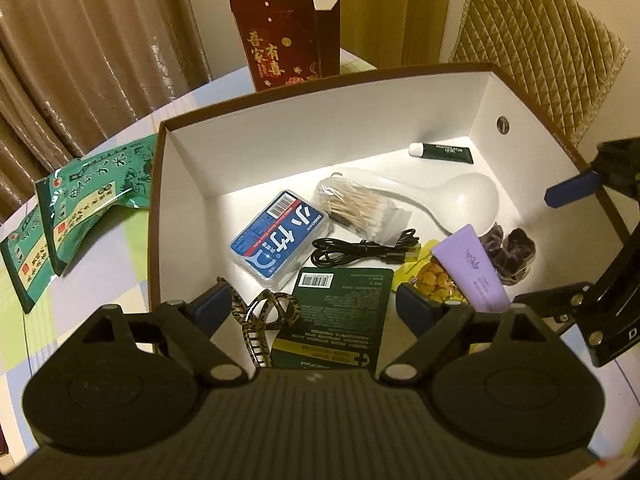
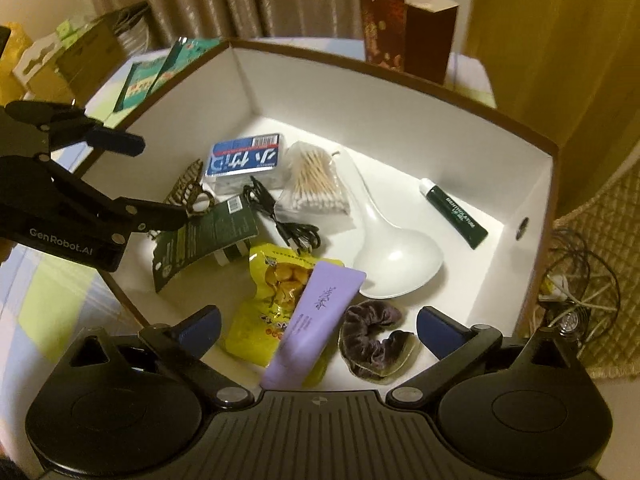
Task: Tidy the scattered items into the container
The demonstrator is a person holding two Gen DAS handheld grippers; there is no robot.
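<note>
The container is a brown box with white walls, also seen in the right wrist view. Inside lie a blue floss box, a bag of cotton swabs, a white spoon, a green tube, a black cable, a dark green card, a leopard hair clip, a yellow snack pouch, a purple tube and a dark scrunchie. My left gripper hangs open over the card and clip. My right gripper stands open above the purple tube.
Two green packets lie on the checked tablecloth left of the box. A tall red carton stands behind it. A quilted chair back rises at the right. Loose cables lie on the floor beyond the box's right wall.
</note>
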